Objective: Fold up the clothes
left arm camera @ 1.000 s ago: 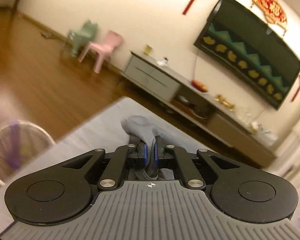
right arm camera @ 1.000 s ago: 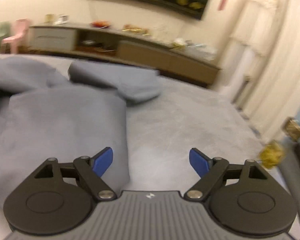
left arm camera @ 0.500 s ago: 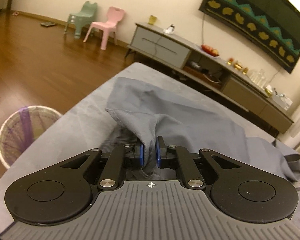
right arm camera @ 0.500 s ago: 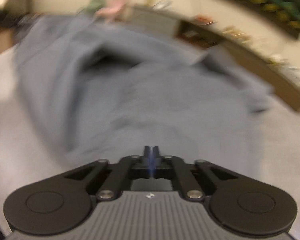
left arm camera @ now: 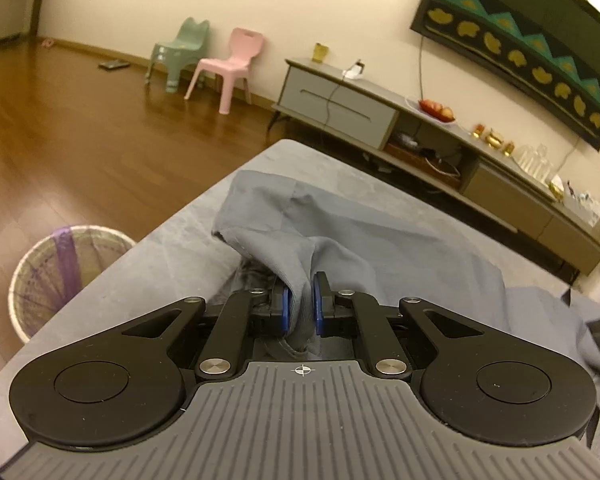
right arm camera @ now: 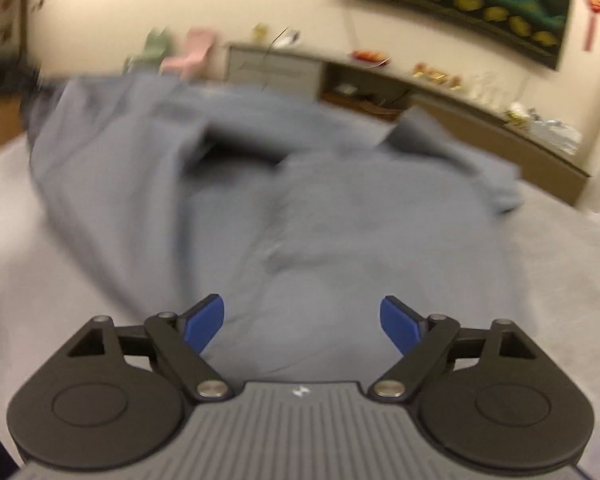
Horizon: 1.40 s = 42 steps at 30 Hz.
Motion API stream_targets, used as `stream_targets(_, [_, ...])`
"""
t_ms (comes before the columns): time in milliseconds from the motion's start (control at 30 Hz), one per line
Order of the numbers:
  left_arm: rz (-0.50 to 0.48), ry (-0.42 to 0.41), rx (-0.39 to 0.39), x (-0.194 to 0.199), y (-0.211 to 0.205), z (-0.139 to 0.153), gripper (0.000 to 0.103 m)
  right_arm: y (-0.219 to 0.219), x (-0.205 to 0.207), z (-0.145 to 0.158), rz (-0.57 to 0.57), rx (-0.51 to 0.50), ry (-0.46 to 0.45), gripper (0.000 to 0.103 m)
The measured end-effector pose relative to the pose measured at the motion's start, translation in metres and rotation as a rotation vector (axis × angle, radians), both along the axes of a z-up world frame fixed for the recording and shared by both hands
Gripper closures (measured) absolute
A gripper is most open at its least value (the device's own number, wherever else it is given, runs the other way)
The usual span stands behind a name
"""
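Here left gripper [left arm camera: 300, 306] pinches grey garment [left arm camera: 380, 240]; right gripper [right arm camera: 302, 322] spread, view blurred.

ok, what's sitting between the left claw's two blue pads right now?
A bunched fold of the grey garment is pinched between the left claw pads, seen in the left wrist view. The right claw is open above the cloth.

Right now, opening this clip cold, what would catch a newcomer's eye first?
The crumpled grey garment spread over the grey table, with a bunch of its cloth pinched in the shut left gripper. Next, the right gripper, fingers wide apart above the same cloth in a motion-blurred view. Behind, a pink chair and a green chair stand by the wall.
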<state>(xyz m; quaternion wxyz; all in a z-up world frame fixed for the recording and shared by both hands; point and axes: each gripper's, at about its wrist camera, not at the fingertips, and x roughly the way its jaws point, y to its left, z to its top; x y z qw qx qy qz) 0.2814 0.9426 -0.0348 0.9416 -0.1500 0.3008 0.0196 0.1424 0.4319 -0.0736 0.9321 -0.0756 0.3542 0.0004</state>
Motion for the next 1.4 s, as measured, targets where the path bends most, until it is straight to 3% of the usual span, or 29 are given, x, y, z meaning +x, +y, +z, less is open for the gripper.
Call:
stream_targets(67, [-0.006,0.007,0.012,-0.004,-0.002,-0.002,0.103,0.003,0.004,-0.003,-0.002,-0.020,0.016,0.026])
stream_targets(100, [-0.007,0.013,0.019,-0.005,-0.002,-0.004,0.103,0.005,0.007,-0.004,-0.002,-0.030,0.024,0.070])
stream_targets(133, [0.000,0.021,0.022,-0.005,-0.005,-0.006,0.103,0.006,0.009,-0.005,-0.003,-0.040,0.031,0.098])
stream_targets(233, [0.025,0.043,0.011,-0.001,-0.008,-0.011,0.103,0.003,0.014,-0.004,-0.019,-0.066,0.042,0.099])
stream_targets(267, [0.031,0.048,0.014,0.001,-0.012,-0.013,0.103,-0.019,0.012,0.011,-0.070,-0.065,0.007,0.099])
stream_targets(367, [0.050,0.061,0.038,0.004,-0.024,-0.016,0.103,-0.097,0.004,0.055,-0.285,-0.069,-0.110,0.099])
stream_targets(467, [0.079,0.064,0.066,0.005,-0.031,-0.016,0.103,-0.210,-0.007,0.090,-0.620,0.005,-0.201,0.099])
stream_targets(533, [0.123,0.061,0.090,0.004,-0.040,-0.015,0.103,-0.278,-0.013,0.082,-0.795,0.102,-0.150,0.101])
stream_targets(633, [0.188,0.057,0.145,0.001,-0.051,-0.013,0.103,-0.327,-0.021,0.049,-0.908,0.126,0.002,0.099])
stream_targets(700, [0.204,0.068,0.205,-0.001,-0.055,-0.013,0.103,-0.329,-0.028,0.028,-0.869,0.150,0.065,0.090])
stream_targets(733, [0.199,0.081,0.231,-0.001,-0.057,-0.013,0.103,-0.326,-0.030,0.020,-0.857,0.157,0.076,0.079])
stream_targets(800, [0.198,0.092,0.236,-0.005,-0.054,-0.012,0.101,-0.318,-0.036,0.018,-0.906,0.155,0.003,0.060])
stream_targets(833, [0.199,0.097,0.236,-0.007,-0.052,-0.011,0.090,-0.315,-0.044,0.021,-0.926,0.163,-0.044,0.056])
stream_targets(900, [0.238,0.053,0.168,-0.020,-0.048,0.002,0.077,-0.303,-0.046,0.031,-0.906,0.184,-0.112,0.052])
stream_targets(1000, [0.289,-0.029,0.014,-0.042,-0.037,0.022,0.059,-0.273,-0.038,0.036,-0.788,0.194,-0.160,0.033])
stream_targets(1067, [0.325,-0.031,-0.042,-0.051,-0.028,0.023,0.055,-0.247,-0.031,0.031,-0.676,0.178,-0.157,0.028])
stream_targets(1200, [0.398,-0.017,-0.128,-0.066,-0.011,0.023,0.050,-0.205,-0.003,0.006,-0.468,0.156,-0.052,0.028])
stream_targets(1267, [0.371,-0.015,-0.160,-0.074,-0.013,0.023,0.049,-0.194,0.006,0.001,-0.401,0.148,-0.015,0.028])
stream_targets(1333, [0.338,-0.015,-0.194,-0.082,-0.016,0.024,0.039,-0.191,0.008,0.000,-0.380,0.167,0.003,0.025])
stream_targets(1400, [0.244,0.017,-0.240,-0.072,-0.031,0.020,0.032,-0.191,0.007,-0.001,-0.377,0.208,0.031,0.025])
